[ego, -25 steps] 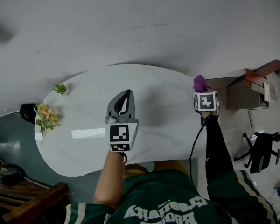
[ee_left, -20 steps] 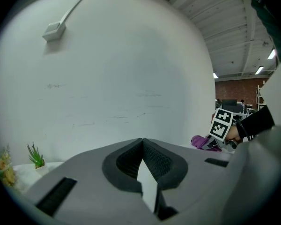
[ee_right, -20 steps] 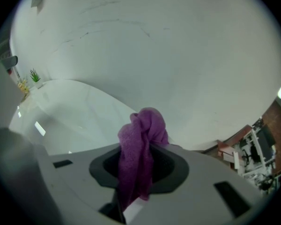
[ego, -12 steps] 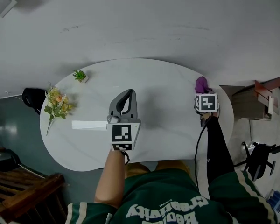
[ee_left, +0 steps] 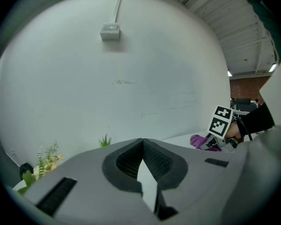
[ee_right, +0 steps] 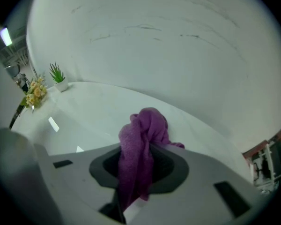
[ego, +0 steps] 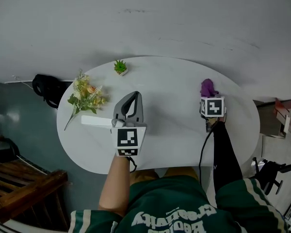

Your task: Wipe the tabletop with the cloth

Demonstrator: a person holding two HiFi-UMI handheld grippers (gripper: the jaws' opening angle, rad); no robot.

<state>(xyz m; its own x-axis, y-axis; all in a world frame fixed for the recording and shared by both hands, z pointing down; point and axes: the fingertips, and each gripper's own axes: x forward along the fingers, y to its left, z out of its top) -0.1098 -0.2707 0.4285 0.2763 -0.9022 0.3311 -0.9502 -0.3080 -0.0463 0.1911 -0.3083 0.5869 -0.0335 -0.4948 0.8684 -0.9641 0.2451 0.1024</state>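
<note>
Round-ended white tabletop [ego: 174, 130] seen from above; two hand-held grippers over it, cloth in the right one.
Far left edge: bunch of yellow flowers with green leaves [ego: 85, 98] lying flat; small green potted plant [ego: 120, 67] at the back rim; left gripper [ego: 134, 96] over the table's left-centre, jaws closed tip to tip, nothing between them; crumpled purple cloth [ego: 207, 87] near the right end, pinched between the jaws of the right gripper [ego: 209, 94], its loose top bunched above them, lower folds hanging down through the jaws.
</note>
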